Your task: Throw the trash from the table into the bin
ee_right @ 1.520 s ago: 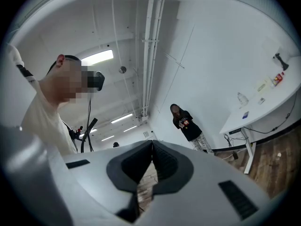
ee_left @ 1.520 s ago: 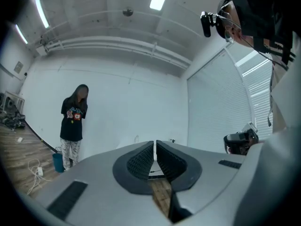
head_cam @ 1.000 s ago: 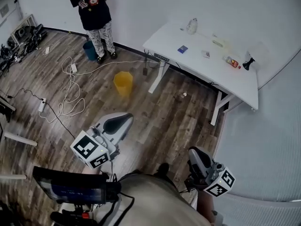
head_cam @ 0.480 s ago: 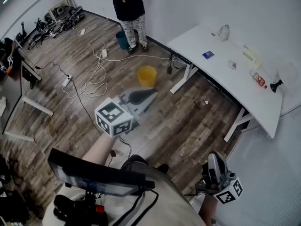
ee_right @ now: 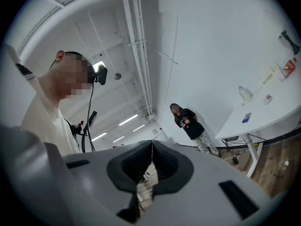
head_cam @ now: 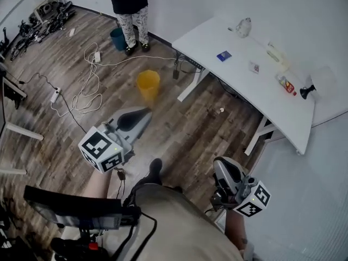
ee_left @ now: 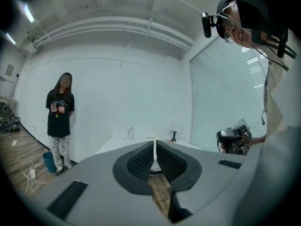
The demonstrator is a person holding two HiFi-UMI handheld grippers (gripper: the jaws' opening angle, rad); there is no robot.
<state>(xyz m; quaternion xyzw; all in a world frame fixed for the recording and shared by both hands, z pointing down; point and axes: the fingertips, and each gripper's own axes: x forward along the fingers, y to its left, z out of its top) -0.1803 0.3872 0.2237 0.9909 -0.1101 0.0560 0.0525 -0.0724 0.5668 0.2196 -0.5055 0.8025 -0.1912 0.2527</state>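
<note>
Left claw [head_cam: 144, 113] and right claw [head_cam: 219, 166] both closed, empty; trash [head_cam: 224, 55] on table [head_cam: 217, 37]; bin [head_cam: 148, 85] apparently empty; task unstarted.

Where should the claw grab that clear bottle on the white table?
Probably round its middle, coming in level from the table's open front edge. The bottle seems to stand upright close to the wall, which blocks the far side. Its slim, crumpled-looking body should fit between opened jaws.
</note>
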